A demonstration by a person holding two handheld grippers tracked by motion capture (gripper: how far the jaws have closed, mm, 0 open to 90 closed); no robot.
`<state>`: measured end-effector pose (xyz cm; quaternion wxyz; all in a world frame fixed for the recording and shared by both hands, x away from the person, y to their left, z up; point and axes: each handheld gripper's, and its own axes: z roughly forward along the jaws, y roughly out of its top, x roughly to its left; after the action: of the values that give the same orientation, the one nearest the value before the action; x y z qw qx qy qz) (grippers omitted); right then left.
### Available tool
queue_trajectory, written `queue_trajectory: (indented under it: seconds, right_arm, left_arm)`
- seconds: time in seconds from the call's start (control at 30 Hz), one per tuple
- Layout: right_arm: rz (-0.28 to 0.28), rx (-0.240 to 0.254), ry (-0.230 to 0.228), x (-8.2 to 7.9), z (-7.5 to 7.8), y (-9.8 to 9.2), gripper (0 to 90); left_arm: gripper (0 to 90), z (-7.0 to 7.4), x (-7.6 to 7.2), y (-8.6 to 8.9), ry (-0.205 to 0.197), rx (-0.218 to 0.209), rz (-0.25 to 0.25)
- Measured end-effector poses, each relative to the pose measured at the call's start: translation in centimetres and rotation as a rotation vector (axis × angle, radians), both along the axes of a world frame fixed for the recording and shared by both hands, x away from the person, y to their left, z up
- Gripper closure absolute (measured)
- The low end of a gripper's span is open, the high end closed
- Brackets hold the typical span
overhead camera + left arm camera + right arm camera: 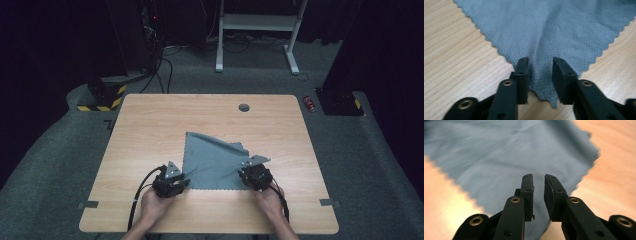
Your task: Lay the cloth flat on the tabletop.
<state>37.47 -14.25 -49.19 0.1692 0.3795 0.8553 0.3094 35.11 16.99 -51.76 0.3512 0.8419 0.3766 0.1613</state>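
Bare table (pixel 150 115) surrounds cloth (pixel 212 160); both grippers, slightly spread, straddle its near corners, seemingly unpinched.

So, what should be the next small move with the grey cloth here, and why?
Probably close the left gripper on the cloth corner. In the left gripper view that corner lies between the jaws, but gaps show beside both pads, so nothing is pinched yet. The right gripper also stands slightly open over its near corner, so it likely closes next.
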Motion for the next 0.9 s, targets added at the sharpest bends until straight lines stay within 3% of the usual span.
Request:
queue_trajectory:
  seconds: [0.13, 0.17, 0.37, 0.47, 0.67, 0.73, 0.83, 0.87, 0.9]
  right_arm:
    - [0.024, -0.011, 0.018, -1.2, -0.7, 0.2, 78.0]
    - [0.031, -0.033, 0.034, -1.4, -1.5, 0.3, 81.2]
    - [0.042, -0.004, 0.017, -2.4, -1.9, 0.1, 87.3]
    - [0.064, 0.000, 0.028, -3.9, -1.8, -0.2, 87.3]
    - [0.104, 0.000, 0.061, -5.9, -1.6, -0.2, 85.6]
    - [0.129, -0.013, 0.078, -6.5, -1.4, 0.1, 79.8]
    - [0.121, -0.021, 0.062, -6.5, -1.3, 0.2, 75.2]
    - [0.100, -0.005, 0.029, -5.9, -0.9, 0.0, 73.1]
    - [0.100, -0.005, 0.029, -5.9, -0.9, 0.0, 73.1]
  left_arm:
    - [79.4, 0.1, 0.1, 0.0, 0.006, 0.000, -0.016]
    - [85.7, 0.1, 0.1, 0.0, 0.012, 0.005, -0.025]
    - [87.7, 0.3, -0.1, 0.3, 0.014, 0.028, -0.040]
    - [87.3, 0.4, -1.4, 0.5, 0.026, 0.030, -0.059]
    - [84.0, 0.4, -3.2, 1.3, 0.043, 0.017, -0.065]
    - [79.5, 0.5, -3.7, 1.5, 0.055, 0.012, -0.066]
    - [67.1, 0.6, -3.7, 1.5, 0.050, 0.018, -0.056]
    - [61.4, 0.6, -3.6, 1.5, 0.041, 0.007, -0.044]
    - [61.4, 0.7, -3.3, 1.5, 0.024, 0.007, -0.035]
